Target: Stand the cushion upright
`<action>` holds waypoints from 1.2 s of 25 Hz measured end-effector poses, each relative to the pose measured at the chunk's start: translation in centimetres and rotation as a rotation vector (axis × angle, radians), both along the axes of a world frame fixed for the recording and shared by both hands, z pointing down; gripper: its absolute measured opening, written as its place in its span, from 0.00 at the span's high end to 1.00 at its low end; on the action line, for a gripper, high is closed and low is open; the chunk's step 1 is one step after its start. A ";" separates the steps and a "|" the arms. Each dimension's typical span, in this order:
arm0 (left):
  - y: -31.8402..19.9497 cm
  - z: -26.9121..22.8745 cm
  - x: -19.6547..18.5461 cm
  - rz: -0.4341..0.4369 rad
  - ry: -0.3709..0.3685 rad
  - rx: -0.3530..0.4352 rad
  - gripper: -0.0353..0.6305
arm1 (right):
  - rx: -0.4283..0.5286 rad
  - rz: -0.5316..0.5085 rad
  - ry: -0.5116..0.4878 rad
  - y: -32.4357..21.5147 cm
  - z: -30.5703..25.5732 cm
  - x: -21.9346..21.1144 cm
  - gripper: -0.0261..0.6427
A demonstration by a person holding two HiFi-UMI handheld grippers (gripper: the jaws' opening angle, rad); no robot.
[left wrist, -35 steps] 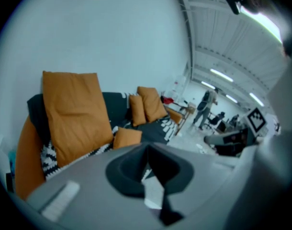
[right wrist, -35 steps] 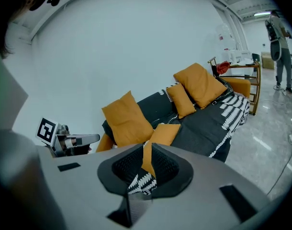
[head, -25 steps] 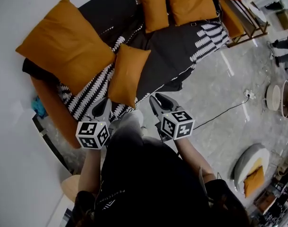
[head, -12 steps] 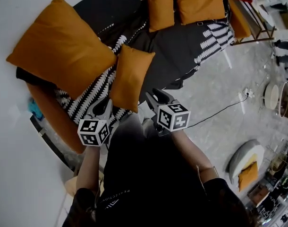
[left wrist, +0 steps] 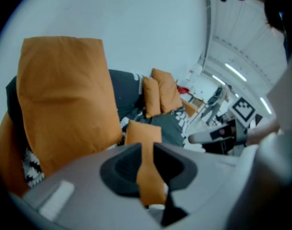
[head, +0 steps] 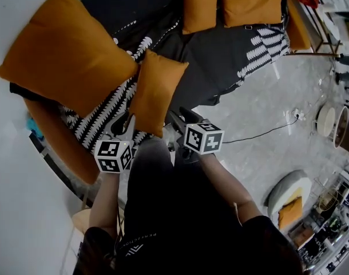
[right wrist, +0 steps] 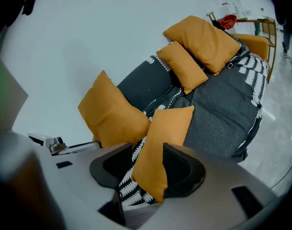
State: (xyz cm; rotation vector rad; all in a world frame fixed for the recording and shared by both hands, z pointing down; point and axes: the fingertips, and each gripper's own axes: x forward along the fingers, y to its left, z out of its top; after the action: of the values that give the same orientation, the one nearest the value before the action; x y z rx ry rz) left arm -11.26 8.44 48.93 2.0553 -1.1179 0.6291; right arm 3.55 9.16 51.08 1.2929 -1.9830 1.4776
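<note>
A small orange cushion [head: 156, 93] [left wrist: 143, 133] [right wrist: 167, 128] stands on end on the dark sofa cover, leaning against a large orange cushion [head: 66, 56] [left wrist: 64, 95] [right wrist: 112, 114]. My left gripper [head: 124, 124] [left wrist: 147, 150] is at the small cushion's lower left, jaws a narrow gap apart, holding nothing. My right gripper [head: 175, 118] [right wrist: 148, 155] is just right of its lower corner. Its jaws have just been opening. The cushion's lower end shows through their gap, but the pads do not press on it.
The sofa [head: 220, 56] has a dark cover with white leaf print. Two more orange cushions [head: 200, 4] [head: 252, 2] lean at its far end. A wooden side table [head: 317, 22] stands beyond. A cable [head: 260, 133] crosses the grey floor; a white pouf [head: 289, 196] is at right.
Both grippers have sunk and come closer to the small cushion's lower end. The right gripper has rolled a little. The cushions have not moved.
</note>
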 end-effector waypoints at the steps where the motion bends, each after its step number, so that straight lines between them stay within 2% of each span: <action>1: 0.1 0.3 -0.1 -0.010 -0.010 -0.006 0.83 | -0.010 -0.007 -0.006 -0.1 0.6 -0.1 0.69; 7: 0.3 1.9 0.7 -0.052 -0.041 -0.024 0.83 | -0.054 -0.024 -0.037 -1.3 4.1 0.3 0.63; 14: -0.3 3.8 1.0 -0.148 -0.058 -0.046 0.83 | -0.127 -0.022 -0.065 -2.7 8.5 0.9 0.59; 30: 0.9 6.0 -0.3 -0.197 -0.076 -0.087 0.83 | -0.212 0.033 -0.199 -2.9 12.6 -2.6 0.42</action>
State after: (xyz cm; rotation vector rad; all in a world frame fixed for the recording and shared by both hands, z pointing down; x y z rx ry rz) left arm -11.56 9.29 54.91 1.8337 -1.2953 0.6500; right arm 0.93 6.25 63.67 1.1327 -1.8657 1.8394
